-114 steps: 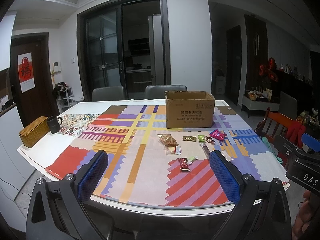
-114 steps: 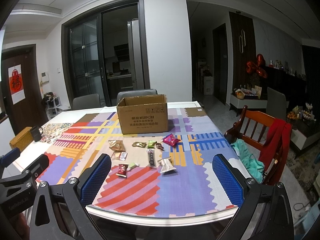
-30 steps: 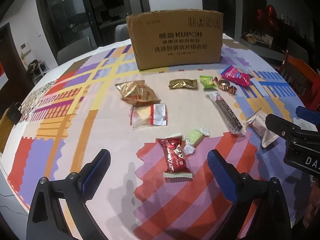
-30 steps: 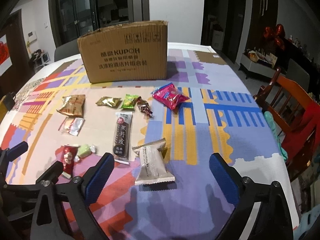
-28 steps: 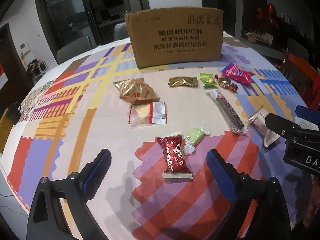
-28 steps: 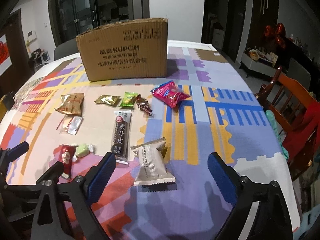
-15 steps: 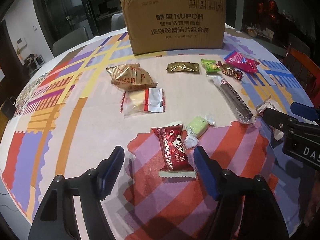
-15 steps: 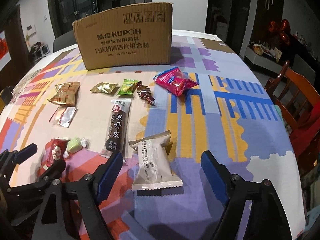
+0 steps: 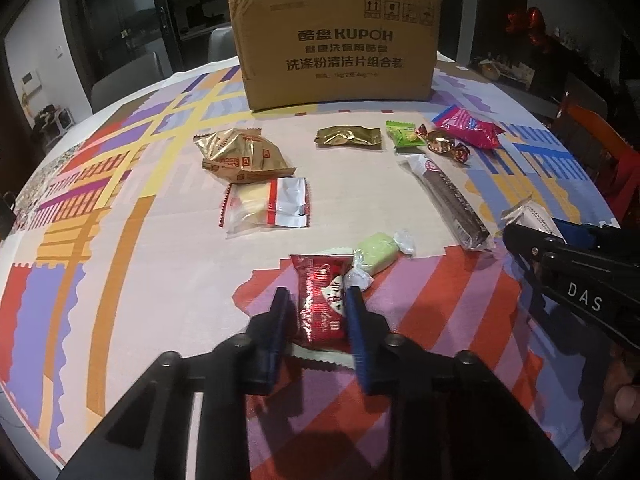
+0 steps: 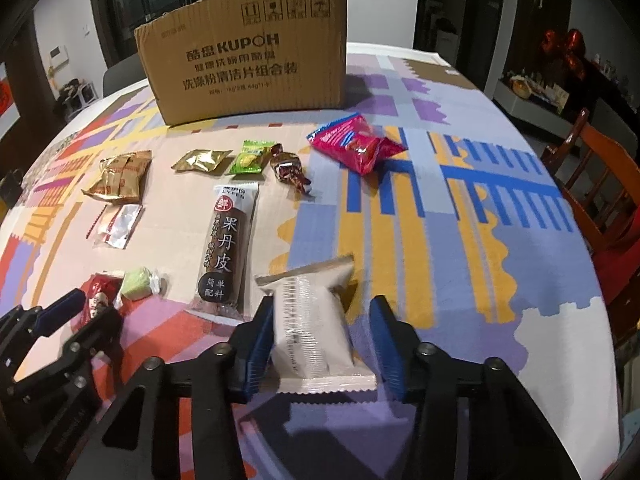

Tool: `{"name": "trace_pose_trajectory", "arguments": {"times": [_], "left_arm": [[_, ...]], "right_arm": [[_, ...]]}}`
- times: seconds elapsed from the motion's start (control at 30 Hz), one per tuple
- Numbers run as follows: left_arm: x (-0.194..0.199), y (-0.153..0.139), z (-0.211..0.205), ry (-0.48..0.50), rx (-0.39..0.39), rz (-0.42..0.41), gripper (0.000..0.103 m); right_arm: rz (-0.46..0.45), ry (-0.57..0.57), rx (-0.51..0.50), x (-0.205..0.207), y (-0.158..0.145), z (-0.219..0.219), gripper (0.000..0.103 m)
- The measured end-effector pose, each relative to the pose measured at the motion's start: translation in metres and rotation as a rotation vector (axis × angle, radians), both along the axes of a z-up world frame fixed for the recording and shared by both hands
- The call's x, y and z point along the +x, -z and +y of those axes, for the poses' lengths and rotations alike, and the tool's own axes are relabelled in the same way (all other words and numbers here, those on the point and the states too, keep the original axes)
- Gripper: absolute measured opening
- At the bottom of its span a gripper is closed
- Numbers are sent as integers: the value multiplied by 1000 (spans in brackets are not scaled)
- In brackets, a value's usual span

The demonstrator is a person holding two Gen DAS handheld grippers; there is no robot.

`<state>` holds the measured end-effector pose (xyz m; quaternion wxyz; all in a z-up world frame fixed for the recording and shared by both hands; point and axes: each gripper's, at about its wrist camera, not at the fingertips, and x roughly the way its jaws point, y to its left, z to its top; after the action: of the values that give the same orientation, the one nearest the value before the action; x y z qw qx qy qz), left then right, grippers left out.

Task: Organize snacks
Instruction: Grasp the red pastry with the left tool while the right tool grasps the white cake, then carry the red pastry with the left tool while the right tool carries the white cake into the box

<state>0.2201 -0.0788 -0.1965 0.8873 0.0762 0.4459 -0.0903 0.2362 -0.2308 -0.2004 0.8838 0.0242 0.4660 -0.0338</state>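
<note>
A red snack packet (image 9: 320, 292) lies on the patterned cloth, and my left gripper (image 9: 318, 308) is closing, its blue pads against the packet's two sides. A white snack packet (image 10: 310, 312) lies between the pads of my right gripper (image 10: 322, 320), whose jaws are also closing. Its left pad is at the wrapper and a gap shows on the right. The open cardboard box (image 9: 340, 48) stands upright at the far side of the table, beyond both grippers.
More snacks lie between grippers and box: green candy (image 9: 376, 254), long brown bar (image 10: 228, 240), gold biscuit pack (image 9: 240, 156), clear red-striped packet (image 9: 268, 208), small gold (image 9: 348, 136) and green (image 9: 404, 136) packets, brown candy (image 9: 440, 144), pink bag (image 10: 356, 146). A wooden chair (image 10: 592, 184) stands right.
Both grippers came down close over the table and narrowed from wide open. The left now brackets the red packet, the right the white packet. No snack has left the cloth.
</note>
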Motion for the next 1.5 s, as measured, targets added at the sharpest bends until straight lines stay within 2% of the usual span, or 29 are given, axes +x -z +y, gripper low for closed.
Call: {"name": "trace_pose_trajectory", "arguments": {"times": [0.07,0.2,0.63,1.2,1.5], "left_arm": [[-1,0,0,2,-2,1,24],[-2,-1,1,1,-7,4,22],[-6,-25,9,-24,-28,-15,22],[-11,-74,15,-24,-27,-93,22],[-4,-103,15,-24,-50,-136,22]], "right_arm": [[-4,-6,7,-1,0,0,35],[-12,-10,10,-3,-2,1,34],[-60,-22,18,-12,-23,3,33],[-149,-17,30,-25,-69,8,33],[-197,-36,47,-18,-102,8,33]]}}
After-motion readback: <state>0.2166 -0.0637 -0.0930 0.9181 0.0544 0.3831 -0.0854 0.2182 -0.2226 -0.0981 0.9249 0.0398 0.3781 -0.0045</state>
